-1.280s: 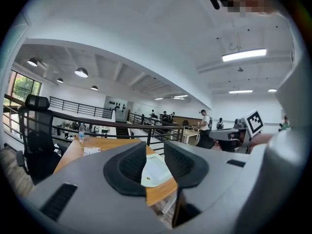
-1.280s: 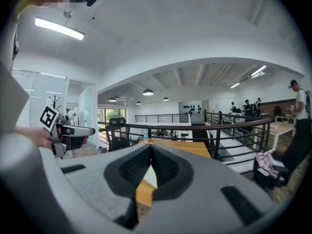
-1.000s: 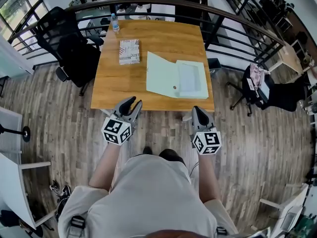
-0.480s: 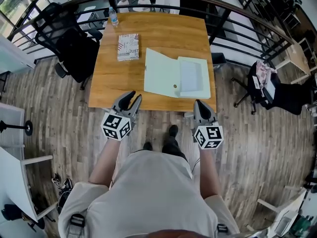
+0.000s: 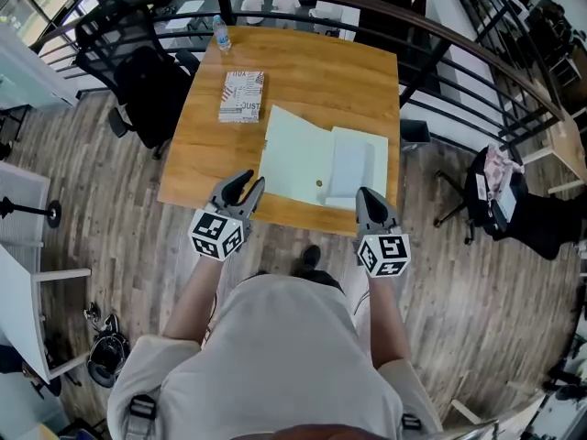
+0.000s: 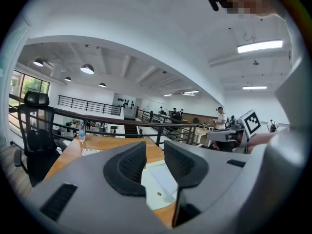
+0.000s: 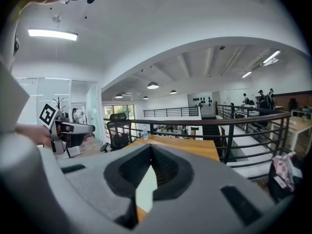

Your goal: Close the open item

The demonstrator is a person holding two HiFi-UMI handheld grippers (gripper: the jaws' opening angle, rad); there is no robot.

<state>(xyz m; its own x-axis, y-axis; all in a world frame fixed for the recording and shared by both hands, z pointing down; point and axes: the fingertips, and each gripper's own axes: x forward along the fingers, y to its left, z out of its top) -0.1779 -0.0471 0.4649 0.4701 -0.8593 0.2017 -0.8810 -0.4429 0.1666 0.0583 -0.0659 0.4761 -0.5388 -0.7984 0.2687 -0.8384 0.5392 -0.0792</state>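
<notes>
A second ago both my grippers were hanging over the floor, short of the desk; now I am bringing them in over its near edge. My left gripper (image 5: pixel 245 183) is reaching over the desk's near left part, its fingers (image 6: pixel 127 167) standing apart with nothing between them. My right gripper (image 5: pixel 367 196) is pointing at the near right corner of the folder (image 5: pixel 307 159), its fingers (image 7: pixel 168 172) closed together at the tips and holding nothing. The pale green folder is lying open and flat on the near right part of the wooden desk (image 5: pixel 312 76), one flap spread to the left, and it is now sitting much closer to my fingertips than before.

Farther back on the left a printed booklet (image 5: pixel 242 95) is lying flat, and a water bottle (image 5: pixel 220 32) is standing at the far left corner. A black office chair (image 5: pixel 138 71) is waiting at the desk's left side. A dark railing (image 5: pixel 440 39) is curving behind the desk, and grey wood planks are covering the floor (image 5: pixel 110 218).
</notes>
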